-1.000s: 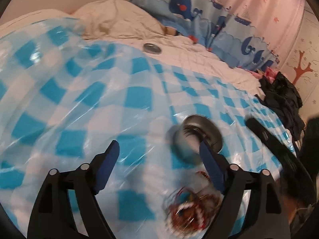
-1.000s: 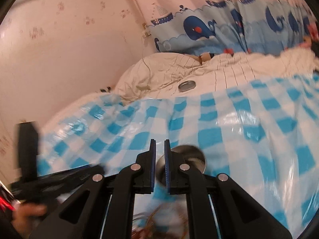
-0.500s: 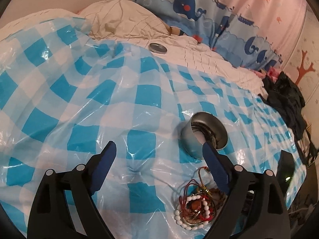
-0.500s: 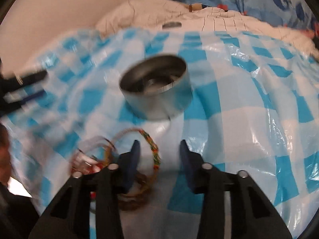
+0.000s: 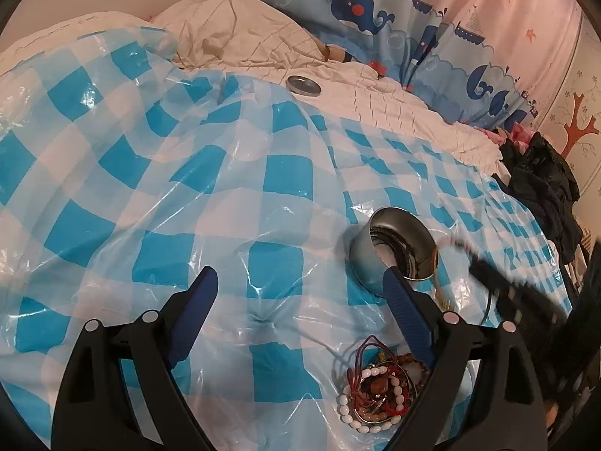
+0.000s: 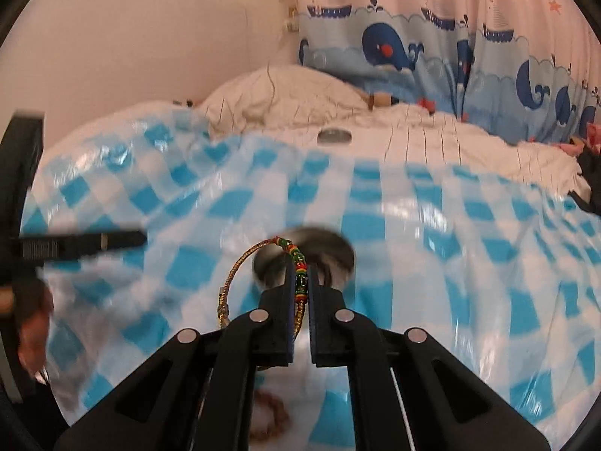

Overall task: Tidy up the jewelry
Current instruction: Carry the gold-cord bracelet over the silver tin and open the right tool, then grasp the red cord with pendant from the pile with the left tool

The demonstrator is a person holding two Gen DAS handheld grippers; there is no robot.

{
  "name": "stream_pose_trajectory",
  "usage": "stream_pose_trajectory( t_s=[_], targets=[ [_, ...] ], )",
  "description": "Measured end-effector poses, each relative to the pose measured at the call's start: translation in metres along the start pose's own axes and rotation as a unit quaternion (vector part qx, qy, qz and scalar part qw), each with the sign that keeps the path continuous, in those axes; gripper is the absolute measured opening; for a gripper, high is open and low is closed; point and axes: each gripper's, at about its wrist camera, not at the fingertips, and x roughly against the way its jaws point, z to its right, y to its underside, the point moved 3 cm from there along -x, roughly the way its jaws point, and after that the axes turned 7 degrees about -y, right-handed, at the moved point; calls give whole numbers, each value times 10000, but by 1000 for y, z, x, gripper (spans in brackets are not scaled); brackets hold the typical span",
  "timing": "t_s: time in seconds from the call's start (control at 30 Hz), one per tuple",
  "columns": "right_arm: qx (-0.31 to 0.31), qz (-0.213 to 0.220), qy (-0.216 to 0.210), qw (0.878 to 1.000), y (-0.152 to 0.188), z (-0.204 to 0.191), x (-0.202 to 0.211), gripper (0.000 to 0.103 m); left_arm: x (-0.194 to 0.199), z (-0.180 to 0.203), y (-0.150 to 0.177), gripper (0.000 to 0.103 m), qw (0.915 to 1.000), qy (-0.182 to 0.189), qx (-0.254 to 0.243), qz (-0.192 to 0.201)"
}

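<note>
Right wrist view: the right gripper (image 6: 299, 285), its jaws having just closed, clenches a gold bangle with green, red and yellow beads (image 6: 296, 263); just beyond stands the round silver metal tin (image 6: 330, 259). The left gripper (image 5: 296, 293) gapes empty over blue-checked plastic sheeting (image 5: 188, 188), a heap of beaded bracelets (image 5: 379, 387) under its right jaw.

A bed carries everything, its white quilted bedding (image 5: 394, 109) covered on the near side by a glossy blue-and-white checked plastic sheet (image 5: 195, 173). On the sheet, just beyond the left gripper's right-hand jaw, stands an open round metal tin (image 5: 379, 259) (dark bangles lie inside it). Nearer, under that same jaw, lies a heap of beaded bracelets (image 5: 375, 387). Far beyond both jaws, on the bare bedding, sits a flat metal lid (image 5: 304, 85), with a rumpled cream pillow (image 5: 240, 30) behind it. Dark clothes (image 5: 541, 180) are piled at the bed's right edge.
</note>
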Motion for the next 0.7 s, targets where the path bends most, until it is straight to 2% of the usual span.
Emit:
stream_pose_trajectory(
  t_s=[0.17, 0.23, 0.33, 0.47, 0.6, 0.7],
  targets=[
    [-21, -51, 127, 9999, -30, 9, -33, 6, -2, 3, 1, 86, 10000, 14, -59, -48],
    [-104, -331, 155, 9993, -30, 17, -57, 7, -2, 5, 1, 86, 9999, 17, -87, -63],
    [-219, -709, 311, 9968, -14, 29, -82, 16, -3, 6, 1, 86, 9999, 24, -110, -82],
    [-333, -429, 360, 9979, 1, 32, -50, 27, -2, 9, 3, 87, 9998, 32, -163, -94],
    [-474, -363, 4, 9982, 24, 24, -9, 33, -3, 15, 9, 87, 9991, -26, -399, -166],
    [-487, -309, -123, 9983, 47, 16, 20, 44, -7, 23, 19, 87, 9972, -71, -684, -282]
  ],
)
